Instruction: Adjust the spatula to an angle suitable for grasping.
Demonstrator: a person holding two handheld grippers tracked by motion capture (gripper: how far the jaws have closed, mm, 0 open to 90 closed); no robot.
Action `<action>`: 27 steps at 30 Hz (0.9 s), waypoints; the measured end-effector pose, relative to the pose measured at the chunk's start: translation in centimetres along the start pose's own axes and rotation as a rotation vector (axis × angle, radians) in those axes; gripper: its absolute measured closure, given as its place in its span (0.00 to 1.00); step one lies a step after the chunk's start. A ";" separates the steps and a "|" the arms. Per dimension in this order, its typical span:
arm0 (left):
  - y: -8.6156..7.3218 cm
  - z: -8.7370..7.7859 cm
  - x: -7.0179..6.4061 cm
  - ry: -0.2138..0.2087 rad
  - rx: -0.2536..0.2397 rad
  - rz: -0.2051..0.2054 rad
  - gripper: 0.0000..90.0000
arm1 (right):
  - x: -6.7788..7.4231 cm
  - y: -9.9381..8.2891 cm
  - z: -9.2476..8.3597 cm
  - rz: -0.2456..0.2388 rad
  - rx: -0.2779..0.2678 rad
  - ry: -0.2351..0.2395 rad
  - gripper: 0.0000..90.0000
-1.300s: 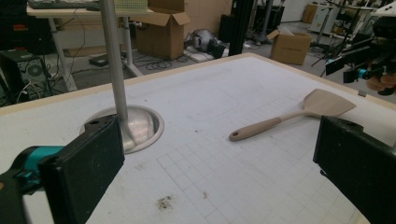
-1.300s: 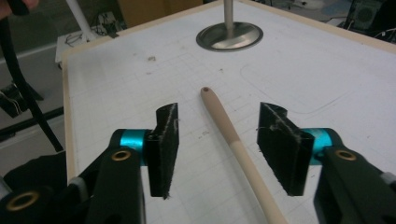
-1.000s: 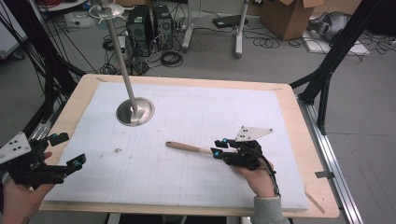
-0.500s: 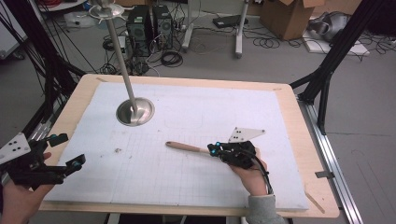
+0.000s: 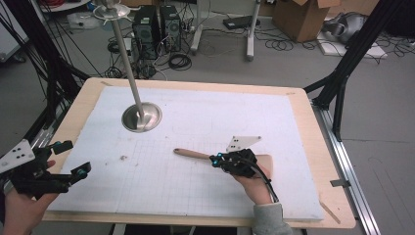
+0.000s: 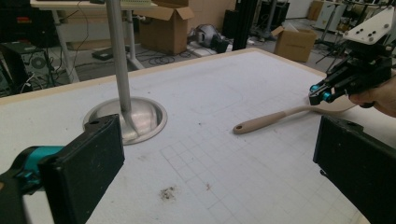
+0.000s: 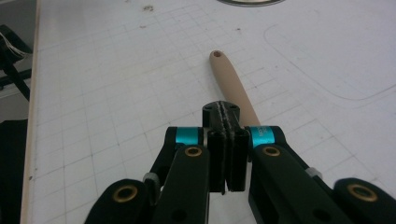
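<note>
Worktop [image 5: 195, 88] carries a steel stand base [image 5: 141, 117]. Wooden spatula [image 5: 192, 153] lies right of that base. Right gripper [image 5: 215, 159] sits over its handle, jaws pressed together above it, gripping nothing (right gripper view); they have just been closing. Left gripper [image 5: 71, 159], well left of the base, jaws wide, empty.

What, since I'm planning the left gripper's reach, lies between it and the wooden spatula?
Nothing visible does. Bare white mat runs from the left gripper to the spatula. The metal stand base sits off to one side of that line, and the right gripper is at the spatula's far part.
</note>
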State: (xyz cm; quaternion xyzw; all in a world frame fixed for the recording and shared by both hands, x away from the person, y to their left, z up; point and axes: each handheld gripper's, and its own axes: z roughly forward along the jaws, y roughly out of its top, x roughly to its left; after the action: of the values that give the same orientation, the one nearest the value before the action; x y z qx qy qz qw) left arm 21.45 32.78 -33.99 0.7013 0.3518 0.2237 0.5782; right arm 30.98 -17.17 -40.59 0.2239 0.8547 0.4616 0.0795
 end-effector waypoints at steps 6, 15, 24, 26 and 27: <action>-0.1 0.0 0.0 0.005 0.004 -0.005 0.03 | 0.1 0.0 1.8 -0.006 0.014 0.009 1.00; -0.4 0.0 0.3 0.008 0.006 -0.013 0.03 | 0.1 0.2 3.7 -0.012 -0.015 0.034 1.00; -0.5 0.3 0.3 0.011 0.019 -0.014 0.03 | 0.3 0.9 6.0 -0.025 -0.002 0.049 1.00; -0.5 0.3 0.3 0.011 0.018 -0.015 0.03 | 0.2 1.0 6.5 -0.023 0.009 0.049 1.00; -0.5 0.3 0.3 0.011 0.018 -0.016 0.03 | 0.2 1.0 6.8 -0.022 0.015 0.049 1.00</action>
State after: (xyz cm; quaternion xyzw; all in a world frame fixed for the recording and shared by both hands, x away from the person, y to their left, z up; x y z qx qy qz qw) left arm 21.75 32.84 -34.61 0.7023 0.3626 0.2198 0.5718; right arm 33.45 -11.51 -43.55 0.2037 0.8622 0.4596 0.0618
